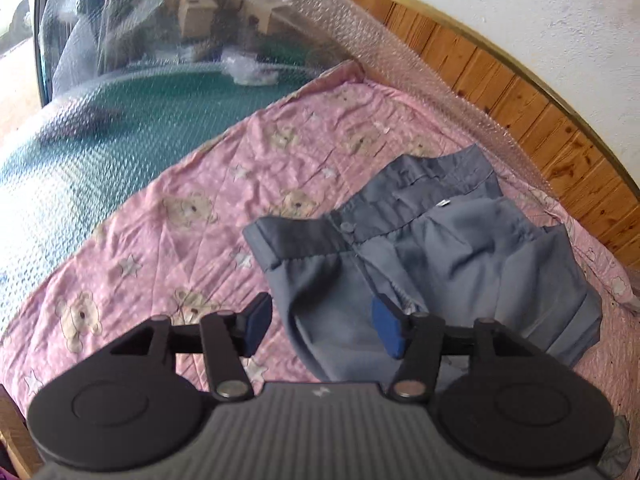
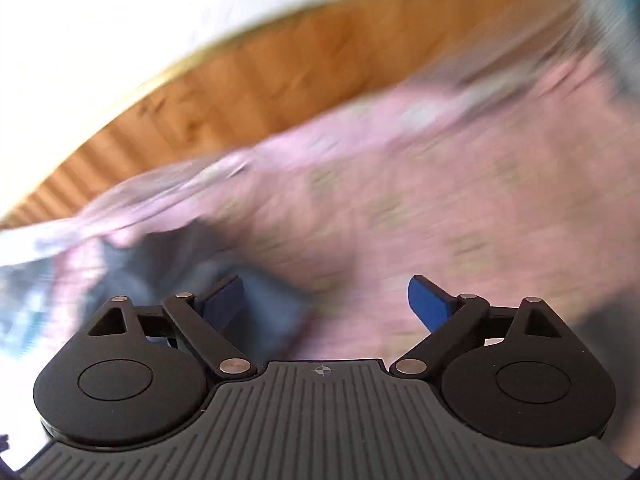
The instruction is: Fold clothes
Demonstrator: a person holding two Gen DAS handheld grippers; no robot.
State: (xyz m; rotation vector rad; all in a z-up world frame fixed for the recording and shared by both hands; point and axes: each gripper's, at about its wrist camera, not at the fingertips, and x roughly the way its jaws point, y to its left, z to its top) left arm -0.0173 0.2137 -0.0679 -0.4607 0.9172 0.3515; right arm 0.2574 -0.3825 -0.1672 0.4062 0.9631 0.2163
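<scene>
looking down from the left gripper [image 1: 320, 330], the grey shorts [image 1: 432, 248] lie on the pink bear-print quilt [image 1: 168, 184], toward 3 o'clock of the left wrist view, near the wood-panelled wall [image 1: 520, 92] that runs along 1 to 3 o'clock. the waistband and its button [image 1: 346, 227] face 12 o'clock, and the garment looks already doubled, with rumpled layers at the 5 o'clock side. the left gripper is released: its blue pads [image 1: 387, 330] stand apart, hovering above the near edge of the cloth with nothing pinched. the right gripper [image 2: 326, 304] is also spread wide and empty; its view is heavily smeared, and only a dark grey patch at 9 o'clock suggests the shorts [image 2: 168, 256] sit off to its left.

the step in hand seems to be a re-grip for the next fold. to do it well, i would take the near hem at two spread corners rather than the middle, so the layers travel together. bite through every layer, since thin fabric slips and one loose ply will trail. lift only enough to clear the quilt, carry toward 12 o'clock, and lay edge on edge with the waistband. avoid snagging the quilt beneath, and keep clear of the bubble wrap [image 1: 360, 24] at 12 o'clock.
</scene>
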